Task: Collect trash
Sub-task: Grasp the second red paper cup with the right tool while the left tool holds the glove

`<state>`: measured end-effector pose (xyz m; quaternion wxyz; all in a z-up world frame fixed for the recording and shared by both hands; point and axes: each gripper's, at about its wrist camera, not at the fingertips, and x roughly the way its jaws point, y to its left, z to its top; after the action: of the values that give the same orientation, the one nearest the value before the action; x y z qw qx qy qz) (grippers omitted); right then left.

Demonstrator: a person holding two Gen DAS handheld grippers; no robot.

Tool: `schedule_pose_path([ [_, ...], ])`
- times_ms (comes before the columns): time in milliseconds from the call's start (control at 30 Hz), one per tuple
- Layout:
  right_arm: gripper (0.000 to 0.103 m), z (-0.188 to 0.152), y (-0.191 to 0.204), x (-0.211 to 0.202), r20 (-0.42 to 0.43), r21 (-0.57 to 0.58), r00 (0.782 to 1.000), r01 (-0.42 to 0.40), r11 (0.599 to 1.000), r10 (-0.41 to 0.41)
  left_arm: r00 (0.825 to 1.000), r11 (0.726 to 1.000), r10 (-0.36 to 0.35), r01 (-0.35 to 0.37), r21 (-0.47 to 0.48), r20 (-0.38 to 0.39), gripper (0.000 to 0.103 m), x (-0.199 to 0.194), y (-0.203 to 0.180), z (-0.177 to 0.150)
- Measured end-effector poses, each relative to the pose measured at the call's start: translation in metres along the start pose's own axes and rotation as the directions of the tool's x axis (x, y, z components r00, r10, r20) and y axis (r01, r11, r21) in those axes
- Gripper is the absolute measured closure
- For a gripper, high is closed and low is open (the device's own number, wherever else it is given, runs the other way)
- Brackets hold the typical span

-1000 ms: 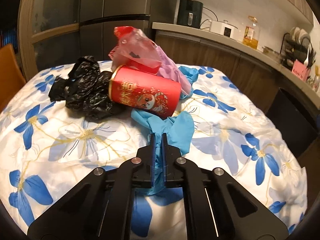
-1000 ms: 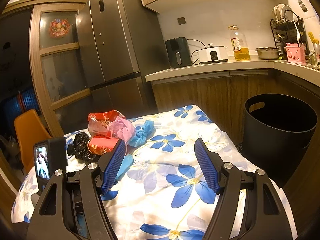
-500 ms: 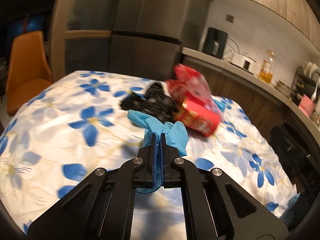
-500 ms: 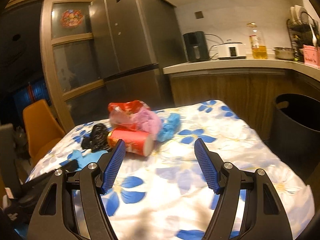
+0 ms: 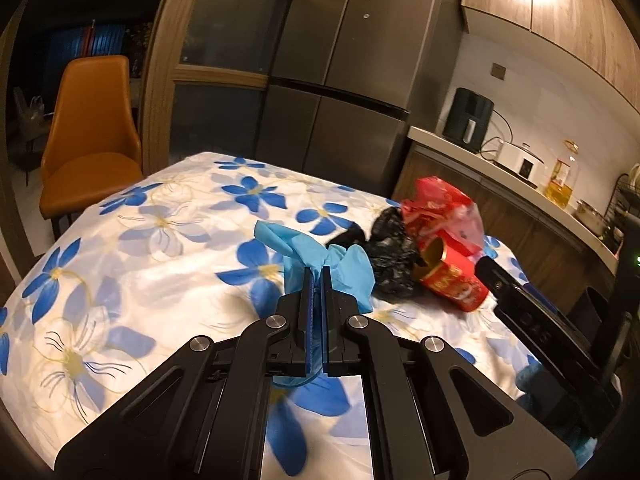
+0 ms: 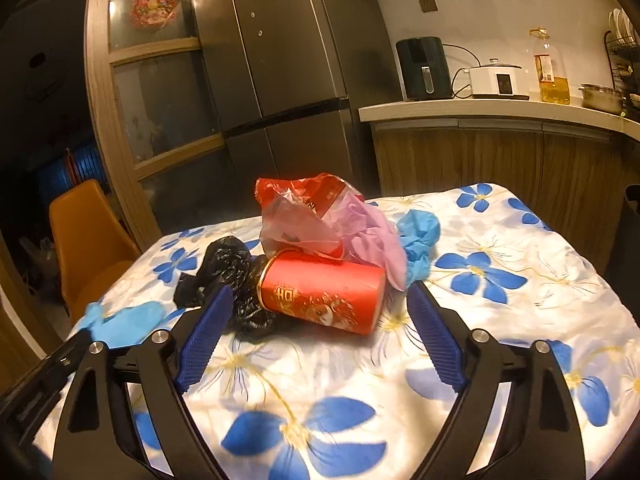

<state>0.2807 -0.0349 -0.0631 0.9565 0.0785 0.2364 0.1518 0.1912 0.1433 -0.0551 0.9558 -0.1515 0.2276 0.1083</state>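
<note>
My left gripper [image 5: 316, 276] is pinched tight on a blue glove [image 5: 320, 260], pads pressed together w/ glove bunched out past the tips and a bit hanging below the jaws. The glove is held above the flowered tablecloth [image 5: 160, 264]; can't tell if any part touches it.

My right gripper [image 6: 320, 312] is spread wide, nothing between the pads, pointed at the trash pile mid-table. Closest to it is a red can [image 6: 320, 296] on its side, open gold-rimmed end facing left. Black plastic bag [image 6: 228, 272] is crumpled against the can's left end. Clear/red plastic bag [image 6: 300, 216] sits on top of the can, w/ a pink glove [image 6: 376, 240] draped on its right side and a second blue glove [image 6: 418, 236] just beside that, on the cloth.

Bkgd: orange chair [image 5: 92, 132] left of the table, fridge [image 6: 280, 60] behind it, counter [image 6: 500, 110] to the right w/ appliances.
</note>
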Motion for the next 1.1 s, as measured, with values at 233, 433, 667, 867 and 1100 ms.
schedule_pose_path([
  [233,0.015,0.002,0.005,0.032,-0.042,0.030,0.999,0.032,0.999,-0.031,1.000,1.000,0.004,-0.004,0.000,-0.003,0.101,0.008,0.009,0.001],
  [433,0.015,0.004,0.005,0.046,-0.052,0.031,0.996,0.075,0.997,-0.073,1.000,1.000,-0.019,0.019,-0.011,-0.024,0.101,0.014,0.011,-0.002],
  [667,0.015,0.003,-0.003,0.045,-0.065,0.062,0.992,0.108,0.992,-0.104,0.999,0.999,-0.041,0.040,-0.013,-0.031,0.101,0.016,0.013,-0.002],
  [867,0.015,0.000,-0.015,0.055,-0.108,0.117,0.993,0.067,0.991,-0.055,0.998,0.999,-0.048,0.048,-0.015,-0.039,0.101,0.018,0.013,-0.003],
  [1100,0.019,-0.001,-0.016,0.057,-0.116,0.122,0.993,0.047,0.991,-0.032,0.998,0.999,-0.050,0.049,-0.009,-0.044,0.101,0.020,0.011,-0.003],
])
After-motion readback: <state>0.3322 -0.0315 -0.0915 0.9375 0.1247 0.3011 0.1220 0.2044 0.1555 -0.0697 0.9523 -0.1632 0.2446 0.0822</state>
